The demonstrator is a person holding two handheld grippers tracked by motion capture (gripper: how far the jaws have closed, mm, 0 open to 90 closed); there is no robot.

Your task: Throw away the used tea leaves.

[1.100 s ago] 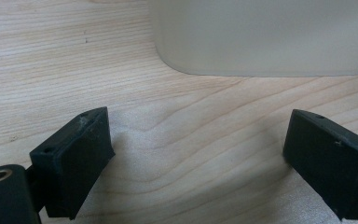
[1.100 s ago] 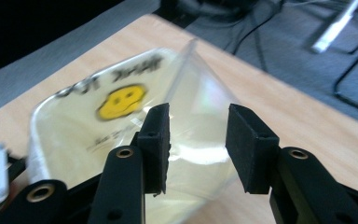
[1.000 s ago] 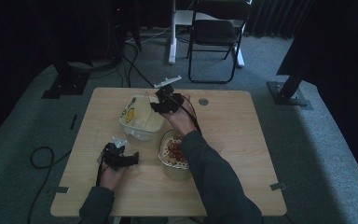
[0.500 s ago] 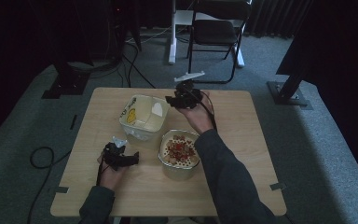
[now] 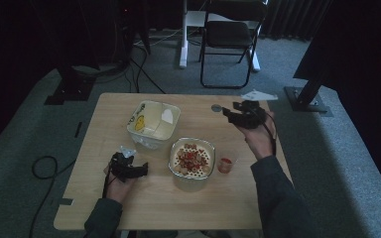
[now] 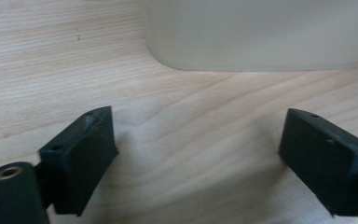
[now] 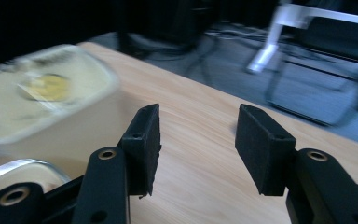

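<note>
Right tool (image 5: 228,115): held above the far right part of the desk (image 5: 129,208), well apart from the dishes; its jaws have just been opening and stand spread with nothing between them, which the right gripper view (image 7: 198,135) shows against bare wood.
Right hand (image 5: 259,139): wrapped around the tool's body, forearm coming in from the bottom right.
Left tool (image 5: 141,170): low over the near left of the desk, pointing toward the bowl; in the left gripper view (image 6: 193,154) the jaws are spread wide over bare wood, gripping nothing.
Left hand (image 5: 120,179): around the tool's body, near the desk's front edge.
Plastic tub (image 5: 154,124): pale and square, with a yellow mark inside, left of centre on the desk; its blurred form sits at the left of the right gripper view (image 7: 42,98).
Bowl (image 5: 192,157): just in front of the tub, filled with red and tan pieces.
Small red cup (image 5: 224,165): just to the right of the bowl.
Chair (image 5: 228,39): on the floor beyond the desk.
</note>
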